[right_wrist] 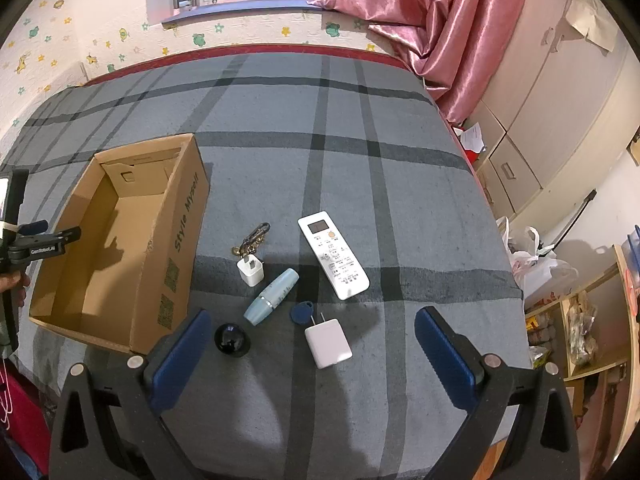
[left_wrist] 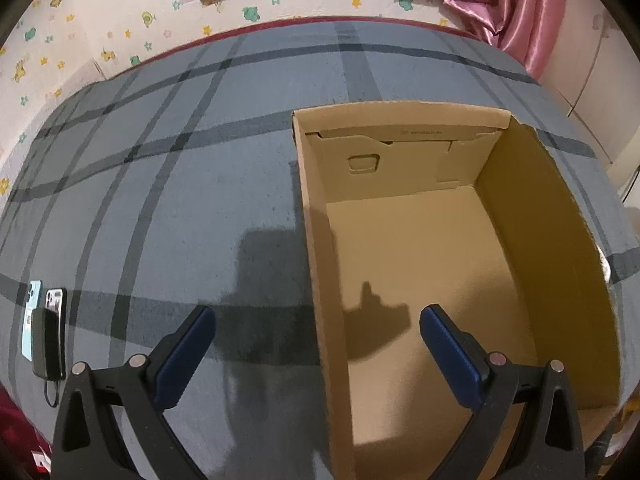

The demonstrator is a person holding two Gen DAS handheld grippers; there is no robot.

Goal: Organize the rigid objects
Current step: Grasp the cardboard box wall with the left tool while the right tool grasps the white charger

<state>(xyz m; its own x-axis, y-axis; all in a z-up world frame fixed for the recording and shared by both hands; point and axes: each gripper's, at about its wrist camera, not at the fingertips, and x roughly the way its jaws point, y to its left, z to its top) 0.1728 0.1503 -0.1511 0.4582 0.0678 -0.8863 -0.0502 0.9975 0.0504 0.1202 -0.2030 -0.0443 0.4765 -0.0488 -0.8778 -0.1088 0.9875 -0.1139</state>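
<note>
The right gripper [right_wrist: 312, 328] hung wide open and empty above the white charger [right_wrist: 329, 343]; the left gripper [left_wrist: 316, 332], likewise open, straddled the cardboard box [left_wrist: 320, 240] wall, apparently untouching.

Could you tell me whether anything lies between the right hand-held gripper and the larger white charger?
Nothing visible does. The right hand-held gripper is open, and the larger white charger lies on the blanket between its fingers.

Bright, sharp, fisheye-warped, soft shadows
</note>
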